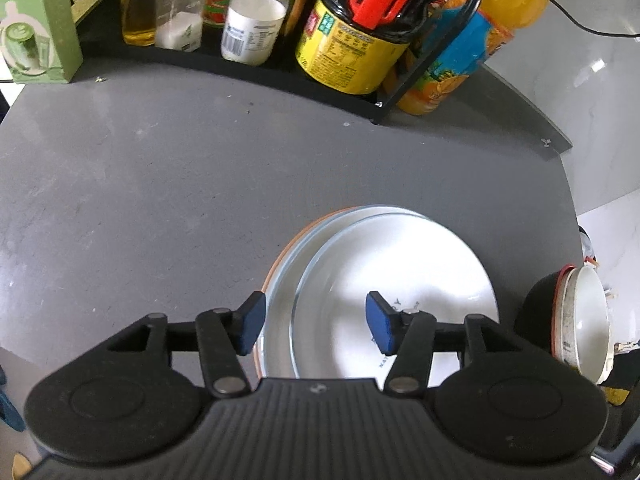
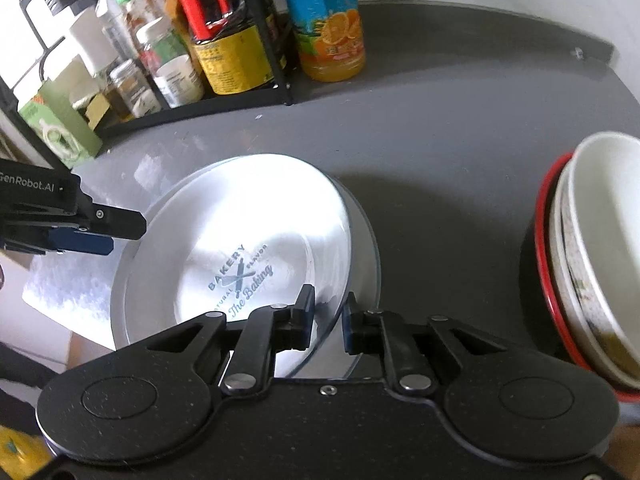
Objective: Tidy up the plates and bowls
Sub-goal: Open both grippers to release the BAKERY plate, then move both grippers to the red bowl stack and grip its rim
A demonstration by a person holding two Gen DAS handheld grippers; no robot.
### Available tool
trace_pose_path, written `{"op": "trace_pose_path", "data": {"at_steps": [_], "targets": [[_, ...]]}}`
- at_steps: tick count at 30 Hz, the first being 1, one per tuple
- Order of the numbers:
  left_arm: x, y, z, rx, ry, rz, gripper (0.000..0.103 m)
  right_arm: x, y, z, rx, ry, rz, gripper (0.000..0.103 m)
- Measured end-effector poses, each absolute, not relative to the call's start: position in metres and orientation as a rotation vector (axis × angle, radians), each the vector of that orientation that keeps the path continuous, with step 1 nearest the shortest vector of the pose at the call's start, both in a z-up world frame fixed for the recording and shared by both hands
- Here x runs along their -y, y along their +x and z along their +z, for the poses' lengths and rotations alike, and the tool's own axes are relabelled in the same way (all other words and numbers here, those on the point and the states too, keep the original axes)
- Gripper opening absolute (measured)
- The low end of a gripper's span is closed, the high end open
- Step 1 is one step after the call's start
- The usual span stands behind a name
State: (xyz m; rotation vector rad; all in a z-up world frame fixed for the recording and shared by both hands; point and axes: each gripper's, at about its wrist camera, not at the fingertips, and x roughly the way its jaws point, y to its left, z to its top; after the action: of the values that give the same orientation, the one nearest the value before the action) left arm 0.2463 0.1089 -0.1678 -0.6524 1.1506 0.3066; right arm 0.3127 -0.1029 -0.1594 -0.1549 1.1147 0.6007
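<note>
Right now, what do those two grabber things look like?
Both the left gripper and the right gripper are black, with ribbed bodies, round side discs, silver rivets and dark blue finger pads. White "GenRobot.AI" lettering marks the left one's side.
</note>
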Motion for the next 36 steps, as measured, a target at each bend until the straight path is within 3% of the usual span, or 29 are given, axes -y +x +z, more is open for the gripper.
{"op": "trace_pose_path", "data": {"at_steps": [14,17,30,33,36], "targets": [[-0.111,0.238,-0.168,-1.141,-0.673,0.311,0.054,0.076,0.293,-0.161,-1.058,-0.369,0.617,0.032],[-0.109,0.236,-0.164,-1.136,-0.668,0.307,0.054,0.078,0.294,-0.158,-1.092,-0.318,0.632,0.045],[-0.091,0.261,-0.147,-1.107,-0.637,0.262,0.055,0.131,0.305,-0.116,-1.074,-0.09,0.612,0.052],[-0.073,0.276,-0.136,-1.088,-0.615,0.242,0.062,0.161,0.315,-0.1,-1.054,-0.004,0.583,0.061],[-0.05,0.293,-0.126,-1.067,-0.586,0.21,0.067,0.19,0.325,-0.088,-1.027,0.056,0.559,0.063]]}}
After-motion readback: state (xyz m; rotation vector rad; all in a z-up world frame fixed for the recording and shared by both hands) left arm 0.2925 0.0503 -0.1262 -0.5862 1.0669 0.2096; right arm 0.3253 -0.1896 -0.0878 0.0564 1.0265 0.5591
